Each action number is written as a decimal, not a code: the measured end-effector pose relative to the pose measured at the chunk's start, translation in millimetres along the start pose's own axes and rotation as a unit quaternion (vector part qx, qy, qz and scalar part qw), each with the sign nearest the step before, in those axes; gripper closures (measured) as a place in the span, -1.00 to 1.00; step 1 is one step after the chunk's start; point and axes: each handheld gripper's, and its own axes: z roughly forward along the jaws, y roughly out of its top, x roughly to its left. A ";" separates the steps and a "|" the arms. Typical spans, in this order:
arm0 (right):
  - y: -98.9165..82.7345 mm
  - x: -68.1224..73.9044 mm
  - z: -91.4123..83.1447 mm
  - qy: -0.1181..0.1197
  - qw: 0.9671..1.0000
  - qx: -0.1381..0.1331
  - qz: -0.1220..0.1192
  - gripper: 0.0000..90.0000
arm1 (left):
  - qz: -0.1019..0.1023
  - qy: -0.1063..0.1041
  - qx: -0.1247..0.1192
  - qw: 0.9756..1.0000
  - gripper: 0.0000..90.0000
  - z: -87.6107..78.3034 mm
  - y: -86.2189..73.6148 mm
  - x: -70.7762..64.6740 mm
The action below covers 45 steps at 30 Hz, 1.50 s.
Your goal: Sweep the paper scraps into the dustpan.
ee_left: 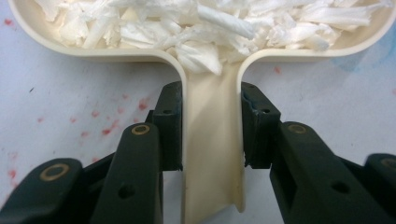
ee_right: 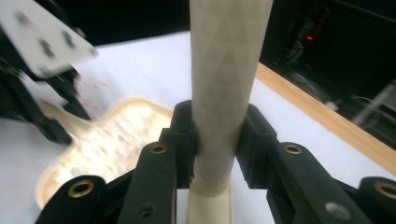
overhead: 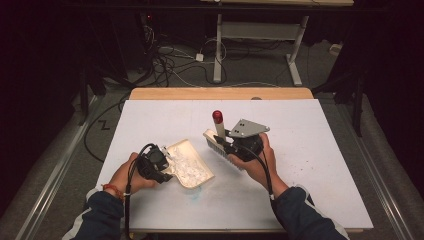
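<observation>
A cream dustpan (overhead: pixel 192 162) lies on the white table, its pan full of white paper scraps (ee_left: pixel 205 25). My left gripper (overhead: pixel 152 165) is shut on the dustpan's handle (ee_left: pixel 212 140), one jaw on each side. My right gripper (overhead: pixel 239 145) is shut on the cream handle (ee_right: pixel 226 88) of a hand brush (overhead: pixel 220 145). The brush stands just right of the dustpan, bristles down near the table and its red-tipped handle end (overhead: pixel 217 116) pointing up. In the right gripper view the dustpan (ee_right: pixel 107 140) and the left gripper (ee_right: pixel 42 70) appear blurred at the left.
The white sheet (overhead: pixel 310 150) covers the table, with faint red specks (ee_left: pixel 112 126) near the dustpan. A wooden edge (overhead: pixel 220 93) runs along the far side. Beyond it are cables and a desk frame (overhead: pixel 260 45) on the floor.
</observation>
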 end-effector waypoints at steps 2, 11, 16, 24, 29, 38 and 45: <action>-0.8 -1.3 1.6 -0.001 1.000 0.000 0.003 0.59 | -0.003 0.001 0.004 1.000 0.40 -2.6 -2.3 0.5; -4.8 2.9 21.5 0.008 1.000 0.003 0.018 0.58 | -0.007 0.001 0.013 1.000 0.40 -6.1 -8.7 0.0; -3.9 25.1 25.0 0.047 0.999 -0.001 0.006 0.58 | -0.007 0.003 0.015 1.000 0.40 -10.8 -12.3 -0.9; 1.9 48.6 18.3 0.105 0.994 -0.013 -0.003 0.58 | -0.008 0.004 0.018 1.000 0.40 -8.7 -14.2 -1.5; 9.3 53.7 5.8 0.120 0.992 -0.024 -0.010 0.58 | -0.010 0.002 0.017 1.000 0.40 -7.9 -14.5 -0.9; 13.1 37.2 -17.6 0.098 0.994 -0.046 0.005 0.58 | -0.014 -0.001 0.014 1.000 0.40 -6.8 -15.6 -0.1; 8.6 19.5 -37.6 0.094 0.994 -0.053 0.020 0.58 | -0.029 0.001 0.004 1.000 0.40 -7.9 -21.9 0.9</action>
